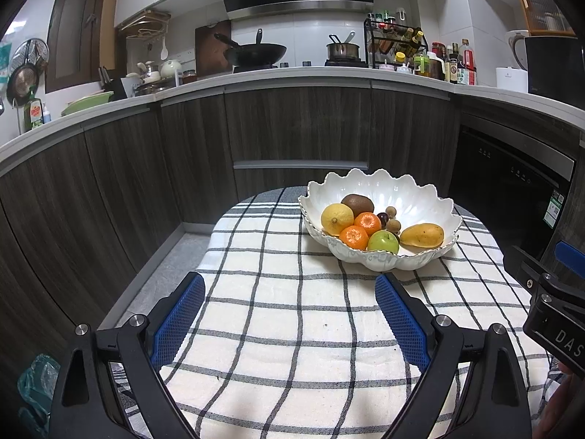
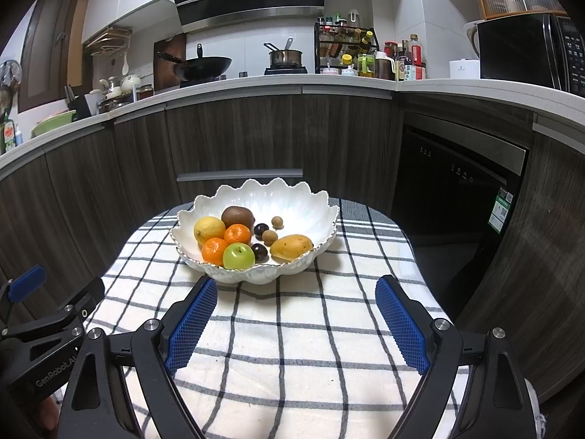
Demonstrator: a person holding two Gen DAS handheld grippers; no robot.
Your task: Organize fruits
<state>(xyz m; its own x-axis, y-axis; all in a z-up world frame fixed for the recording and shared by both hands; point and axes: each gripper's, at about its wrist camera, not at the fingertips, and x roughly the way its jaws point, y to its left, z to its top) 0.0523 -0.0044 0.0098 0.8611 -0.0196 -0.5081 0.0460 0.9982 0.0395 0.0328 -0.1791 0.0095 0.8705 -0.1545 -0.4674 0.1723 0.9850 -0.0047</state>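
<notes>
Fingers, left wrist view: left gripper point(image 1: 290, 314) spread wide, holding nothing, over checked cloth point(image 1: 278, 329).
Bowl point(image 1: 413, 197): ahead-right, holding fruit; right gripper point(image 1: 555, 292) beside.
Fingers, right wrist view: right gripper point(image 2: 296, 318) wide apart, holding nothing.
Bowl point(image 2: 289, 197): ahead, 2 oranges point(image 2: 214, 250), apple point(image 2: 238, 256), mango point(image 2: 291, 246) inside.

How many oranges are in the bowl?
2. One orange sits just in front of the kiwi; the other orange lies at the front rim, left of the green apple. None appear hidden.

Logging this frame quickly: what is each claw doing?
Left claw: open, holding nothing.
Right claw: open, holding nothing.
</notes>
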